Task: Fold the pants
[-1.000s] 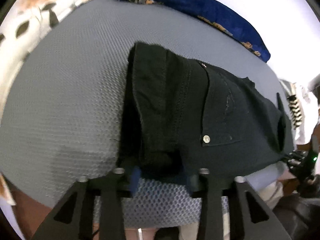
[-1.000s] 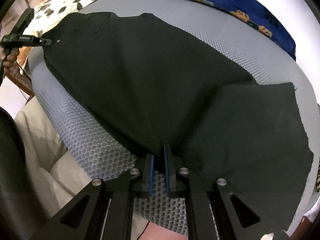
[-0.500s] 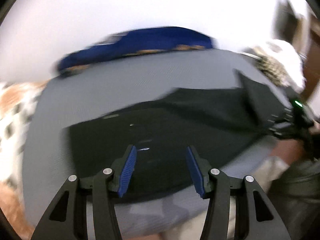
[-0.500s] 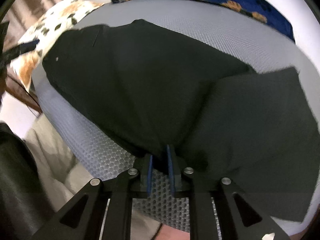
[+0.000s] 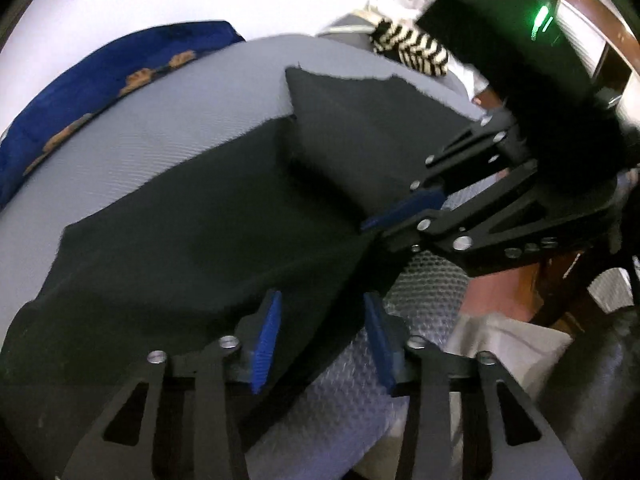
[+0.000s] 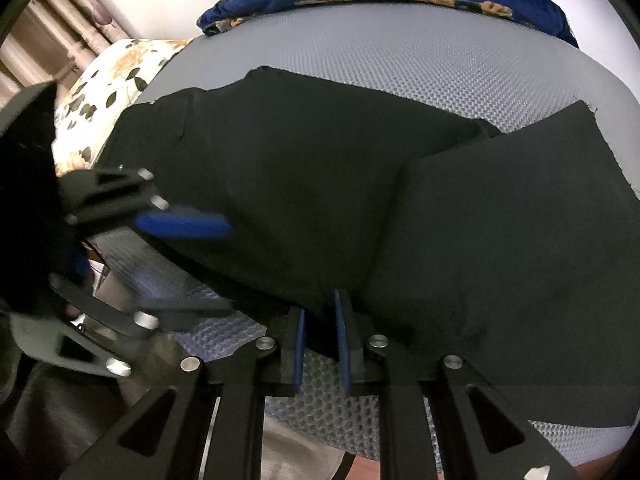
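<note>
L gripper (image 5: 320,336) swung over beside R gripper (image 6: 322,332), jaws closing, astride pants (image 5: 200,248) edge; R pinches pants.

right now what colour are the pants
Black pants, plain with no pattern, clearest in the right wrist view.

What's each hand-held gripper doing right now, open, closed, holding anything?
Left hand-held gripper: open, just been closing, black pants edge between its pads, not pinched.
Right hand-held gripper: shut on the pants' near edge.
</note>
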The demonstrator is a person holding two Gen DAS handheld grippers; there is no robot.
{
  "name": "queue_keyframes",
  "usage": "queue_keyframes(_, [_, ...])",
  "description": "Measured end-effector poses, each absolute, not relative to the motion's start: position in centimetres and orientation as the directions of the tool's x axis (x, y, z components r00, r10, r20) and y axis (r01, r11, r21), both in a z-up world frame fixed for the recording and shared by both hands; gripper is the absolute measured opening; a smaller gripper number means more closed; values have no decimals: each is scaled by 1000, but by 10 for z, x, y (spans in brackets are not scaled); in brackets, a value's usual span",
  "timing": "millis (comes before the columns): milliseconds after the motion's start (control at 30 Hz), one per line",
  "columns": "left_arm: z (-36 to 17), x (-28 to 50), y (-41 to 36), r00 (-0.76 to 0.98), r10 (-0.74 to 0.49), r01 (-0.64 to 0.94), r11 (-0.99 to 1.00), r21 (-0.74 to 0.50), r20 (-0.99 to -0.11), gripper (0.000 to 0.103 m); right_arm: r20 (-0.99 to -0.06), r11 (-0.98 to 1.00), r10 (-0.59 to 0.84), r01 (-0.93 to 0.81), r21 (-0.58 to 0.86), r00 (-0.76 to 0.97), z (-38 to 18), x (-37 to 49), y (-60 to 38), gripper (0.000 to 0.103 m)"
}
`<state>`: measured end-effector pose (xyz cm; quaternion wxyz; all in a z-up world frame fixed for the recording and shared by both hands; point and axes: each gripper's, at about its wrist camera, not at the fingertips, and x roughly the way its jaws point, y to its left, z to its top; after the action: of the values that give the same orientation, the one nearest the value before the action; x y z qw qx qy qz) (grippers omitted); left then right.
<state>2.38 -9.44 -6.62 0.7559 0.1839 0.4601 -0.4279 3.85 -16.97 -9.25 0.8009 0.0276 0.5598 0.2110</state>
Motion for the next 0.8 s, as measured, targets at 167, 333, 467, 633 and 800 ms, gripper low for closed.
queue_keyframes(167, [-77,39,-100,222,-459,798,592,-110,-860,8,-881,898,389,-327,296,270,-93,39,-170,16])
queue_keyframes(333, [-80,32,-99,224,-468,780,612,-130,-855,6,-829,888,448,-270,371,335,-76,37,-206,42])
queue_keyframes(467, [-83,34,-95,216,-484,756,633,-169,-848,6,-815,915,388,-75,396,430,-77,47,-280,42])
queue_keyframes(633, [-83,34,-92,213,-494,740,645,-191,-843,6,-800,866,321,184,465,507,-98,61,-375,43])
queue_keyframes(800, [-84,36,-92,210,-492,728,656,-201,-845,6,-759,777,310,308,549,573,-110,74,-429,42])
